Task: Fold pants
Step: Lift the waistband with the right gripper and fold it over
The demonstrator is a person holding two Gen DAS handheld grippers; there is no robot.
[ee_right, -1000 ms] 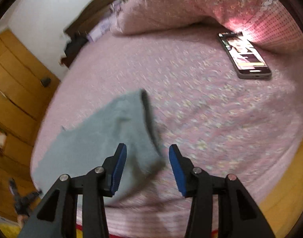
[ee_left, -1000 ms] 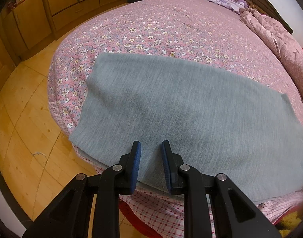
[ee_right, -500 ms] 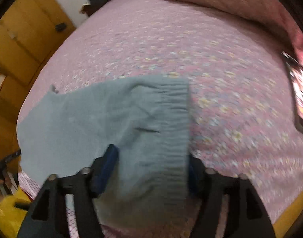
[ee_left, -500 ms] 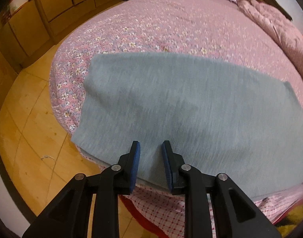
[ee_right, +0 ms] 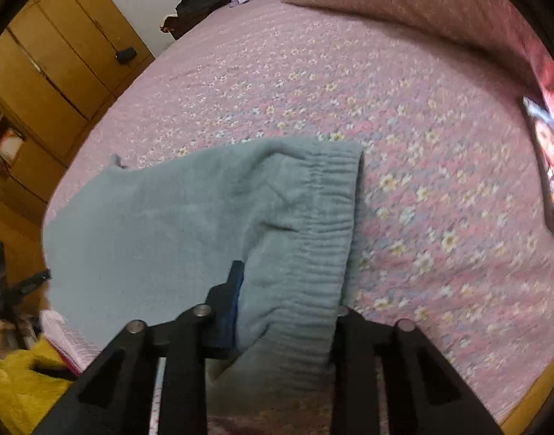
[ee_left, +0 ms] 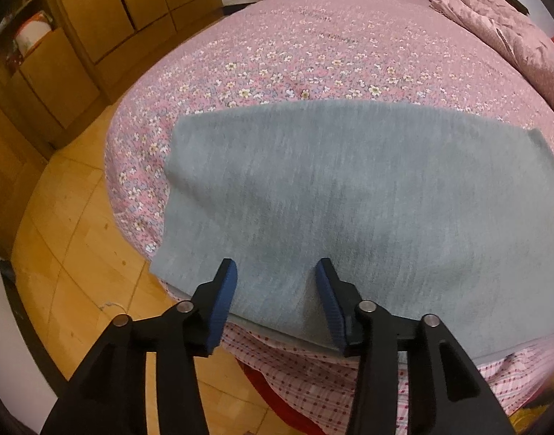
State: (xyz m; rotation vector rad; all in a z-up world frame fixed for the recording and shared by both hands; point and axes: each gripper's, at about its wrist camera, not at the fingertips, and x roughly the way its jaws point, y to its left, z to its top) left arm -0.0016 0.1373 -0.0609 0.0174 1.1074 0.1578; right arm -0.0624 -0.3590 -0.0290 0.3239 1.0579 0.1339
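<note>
The grey-green pants [ee_left: 349, 188] lie flat across the near edge of the flowered pink bed [ee_left: 313, 43]. My left gripper [ee_left: 277, 290] is open, its jaws astride the near hem of the pants. In the right wrist view the elastic waistband end [ee_right: 313, 224] of the pants [ee_right: 160, 224] drapes over my right gripper [ee_right: 287, 290]. The jaws stand wide apart with the waistband cloth between them, and the right finger is hidden under the cloth.
A phone [ee_right: 545, 166] with a lit screen lies on the bed at the right. A bunched pink quilt [ee_left: 501, 29] sits at the bed's far right. Wooden cupboards [ee_left: 77, 36] and wood floor [ee_left: 59, 253] are on the left. Yellow cloth [ee_right: 19, 391] lies low on the left.
My left gripper has opened wider over the hem. My right gripper has moved in onto the waistband end, which now lies across its jaws.
</note>
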